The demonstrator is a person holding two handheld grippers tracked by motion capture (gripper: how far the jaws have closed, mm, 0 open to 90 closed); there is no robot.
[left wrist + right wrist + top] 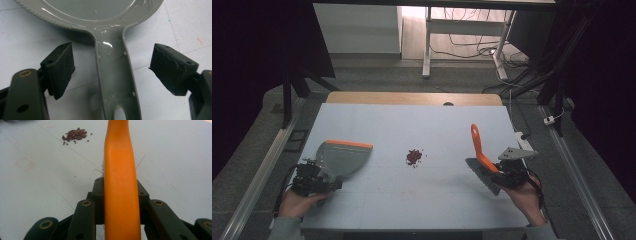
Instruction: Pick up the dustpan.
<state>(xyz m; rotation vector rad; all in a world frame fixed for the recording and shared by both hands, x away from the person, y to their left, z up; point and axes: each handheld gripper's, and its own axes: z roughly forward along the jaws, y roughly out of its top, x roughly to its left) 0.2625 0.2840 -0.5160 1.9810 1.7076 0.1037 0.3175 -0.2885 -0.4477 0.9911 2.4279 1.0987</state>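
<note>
The tabletop (412, 195) carries my grey dustpan (343, 156), its handle lying untouched between the left tool's (112, 70) wide jaws. My right tool (120, 195) clamps the orange-handled brush (479, 155); beans (414, 156) lie ahead-left of it.

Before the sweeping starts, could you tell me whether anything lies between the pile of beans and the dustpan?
Nothing visible does. The beans lie in a small pile mid-table, and the white table between them and the orange-edged lip of the dustpan is bare.
</note>
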